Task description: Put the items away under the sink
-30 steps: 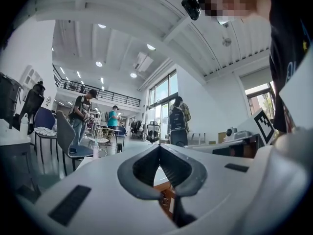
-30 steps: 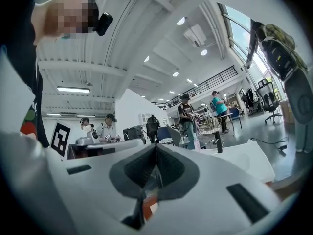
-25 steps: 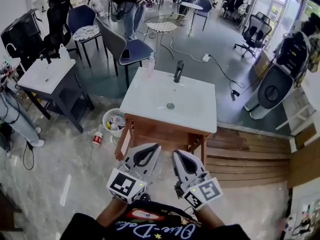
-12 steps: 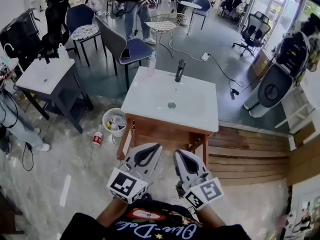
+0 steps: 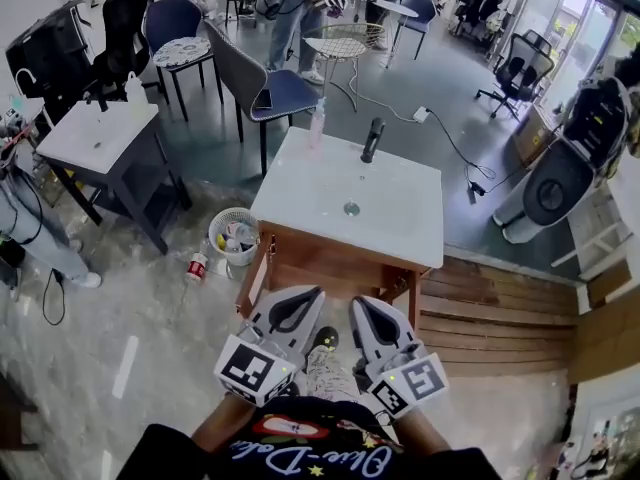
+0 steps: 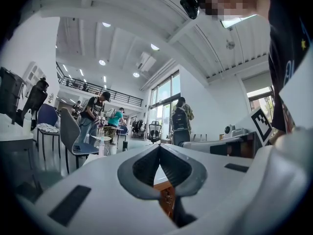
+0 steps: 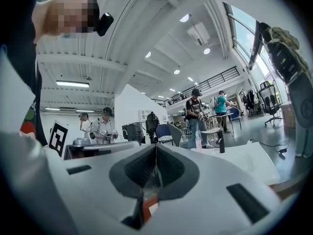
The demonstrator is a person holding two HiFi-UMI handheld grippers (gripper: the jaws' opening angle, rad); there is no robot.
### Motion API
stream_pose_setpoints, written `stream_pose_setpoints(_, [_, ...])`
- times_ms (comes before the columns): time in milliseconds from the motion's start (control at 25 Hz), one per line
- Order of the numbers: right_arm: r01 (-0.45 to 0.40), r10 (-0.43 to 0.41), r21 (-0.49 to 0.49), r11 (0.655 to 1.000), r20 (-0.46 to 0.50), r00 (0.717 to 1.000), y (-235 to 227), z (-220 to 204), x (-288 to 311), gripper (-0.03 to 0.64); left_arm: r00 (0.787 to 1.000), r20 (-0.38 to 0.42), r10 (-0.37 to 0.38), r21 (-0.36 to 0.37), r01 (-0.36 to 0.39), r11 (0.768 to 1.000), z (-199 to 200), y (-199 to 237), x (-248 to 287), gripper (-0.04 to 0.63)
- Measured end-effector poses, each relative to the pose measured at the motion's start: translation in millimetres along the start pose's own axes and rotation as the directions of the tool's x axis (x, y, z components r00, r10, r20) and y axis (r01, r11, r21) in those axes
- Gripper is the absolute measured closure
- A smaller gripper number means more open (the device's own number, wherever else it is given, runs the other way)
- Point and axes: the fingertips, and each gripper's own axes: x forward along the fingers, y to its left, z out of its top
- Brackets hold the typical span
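In the head view a white sink top (image 5: 400,223) rests on a wooden cabinet (image 5: 325,268) straight ahead. A black faucet (image 5: 372,139) and a pink bottle (image 5: 317,124) stand at its far edge. My left gripper (image 5: 312,292) and right gripper (image 5: 357,302) are held side by side in front of the cabinet, apart from it. Both are shut with nothing between the jaws. The left gripper view shows the left gripper (image 6: 159,147) with its tips pressed together; the right gripper view shows the same for the right gripper (image 7: 155,146). My shoe (image 5: 322,340) shows between them.
A wire wastebasket (image 5: 231,238) full of rubbish and a red can (image 5: 196,266) sit on the floor left of the cabinet. A second sink table (image 5: 95,136) stands further left, chairs (image 5: 268,92) behind. Wooden steps (image 5: 490,308) lie to the right. People stand at the back.
The head view has shifted so the sink sits slightly lower and to the right. A shoe and trouser leg now show between the grippers. Both grippers keep their place and stay shut.
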Motion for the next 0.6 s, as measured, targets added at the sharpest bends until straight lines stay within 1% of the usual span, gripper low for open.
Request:
stream_pose_setpoints(200, [-0.03, 0.03, 0.007, 1.0, 0.006, 1.0, -2, 1, 16, 0.609, 0.999, -0.005, 0.035, 0.002, -0.035, 0.999, 0, 14, 1, 0.588])
stream_pose_setpoints(320, [-0.044, 0.044, 0.014, 0.999, 0.009, 0.999, -4, 2, 25, 0.609, 0.999, 0.002, 0.04, 0.022, -0.04, 0.999, 1, 21, 5, 0.588])
stream_pose_setpoints(480, [-0.054, 0.054, 0.018, 0.998, 0.002, 0.999, -9, 1, 33, 0.609, 0.999, -0.005, 0.053, 0.01, -0.053, 0.999, 0, 29, 12, 0.588])
stream_pose_setpoints(600, [-0.051, 0.051, 0.018, 0.999, 0.005, 0.999, -16, 4, 37, 0.609, 0.999, -0.003, 0.047, 0.015, -0.047, 0.999, 2, 33, 20, 0.588])
